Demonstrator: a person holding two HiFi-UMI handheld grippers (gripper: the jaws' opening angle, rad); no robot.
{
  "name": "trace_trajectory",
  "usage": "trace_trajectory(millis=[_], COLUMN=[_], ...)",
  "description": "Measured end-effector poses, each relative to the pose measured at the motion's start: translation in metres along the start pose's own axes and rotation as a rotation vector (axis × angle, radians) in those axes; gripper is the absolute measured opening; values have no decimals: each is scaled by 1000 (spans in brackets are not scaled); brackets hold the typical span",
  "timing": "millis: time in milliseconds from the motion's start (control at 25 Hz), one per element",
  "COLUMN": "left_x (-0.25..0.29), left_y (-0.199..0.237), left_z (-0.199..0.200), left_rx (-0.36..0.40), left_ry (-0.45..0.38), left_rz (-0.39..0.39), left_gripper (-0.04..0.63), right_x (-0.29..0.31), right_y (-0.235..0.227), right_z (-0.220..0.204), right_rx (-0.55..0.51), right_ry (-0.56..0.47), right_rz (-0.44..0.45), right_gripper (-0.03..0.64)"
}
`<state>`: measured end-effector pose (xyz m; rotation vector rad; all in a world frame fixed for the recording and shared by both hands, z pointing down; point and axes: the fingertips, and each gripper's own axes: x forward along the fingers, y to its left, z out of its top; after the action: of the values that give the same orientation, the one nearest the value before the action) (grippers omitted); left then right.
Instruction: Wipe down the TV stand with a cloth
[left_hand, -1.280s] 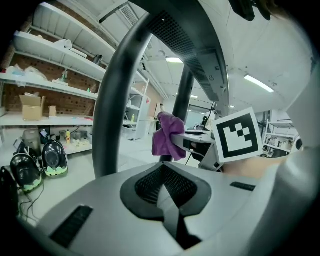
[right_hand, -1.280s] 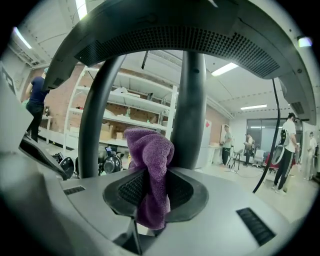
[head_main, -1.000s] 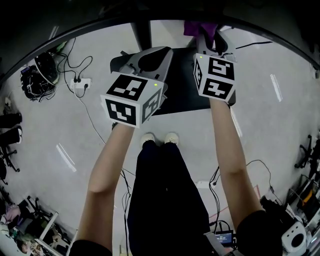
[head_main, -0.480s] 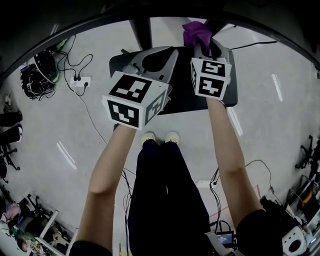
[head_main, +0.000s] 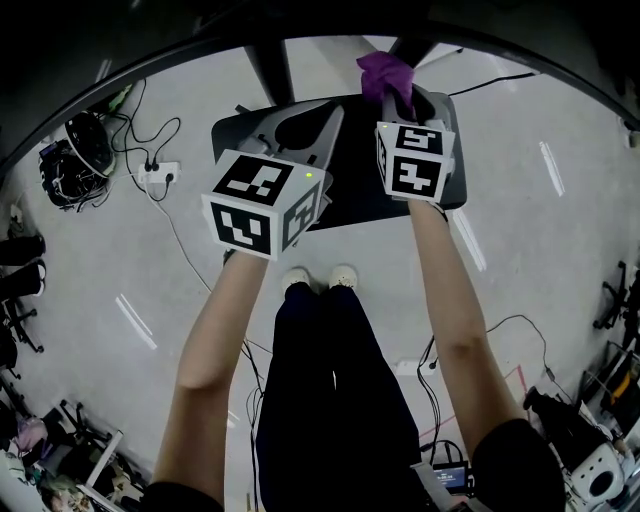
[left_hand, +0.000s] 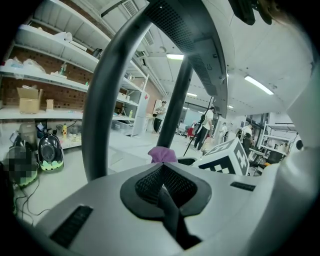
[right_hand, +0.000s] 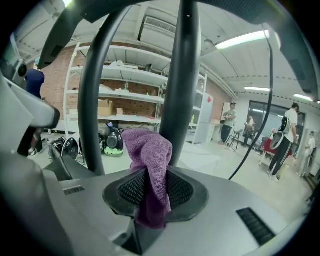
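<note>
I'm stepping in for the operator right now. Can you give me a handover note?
Left gripper: shut, empty, held over the TV stand's black base.
Right gripper: shut on the purple cloth, close to an upright pole of the stand; contact not clear.
Done: cloth picked up.
Left: the wiping; no wiped area can be told from the pictures.

A dark post (right_hand: 179, 75) rises straight ahead of the right gripper (right_hand: 150, 192) and a second post (right_hand: 97, 95) stands to its left, with an open gap between them, while cables (head_main: 165, 215) trail across the floor (head_main: 540, 250) leftward.
</note>
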<state>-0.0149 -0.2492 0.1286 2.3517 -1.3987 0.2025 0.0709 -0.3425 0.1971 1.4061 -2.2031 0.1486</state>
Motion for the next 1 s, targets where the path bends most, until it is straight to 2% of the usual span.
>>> trace_trajectory(millis=[320, 640, 840, 1000], left_x=[17, 36, 44, 47], left_y=[-23, -45, -44, -45], left_z=[14, 39, 30, 16], left_rx=[25, 62, 49, 29], left_ry=[2, -13, 1, 22], left_rz=[-50, -95, -89, -91], left_gripper=[6, 6, 6, 6], right_x=[-47, -69, -59, -52], right_y=[-50, -91, -92, -85], right_z=[55, 119, 134, 118], right_rx=[48, 32, -59, -90], right_ry=[-170, -322, -342, -319], right_rz=[-88, -168, -176, -176], right_gripper=[103, 103, 103, 103])
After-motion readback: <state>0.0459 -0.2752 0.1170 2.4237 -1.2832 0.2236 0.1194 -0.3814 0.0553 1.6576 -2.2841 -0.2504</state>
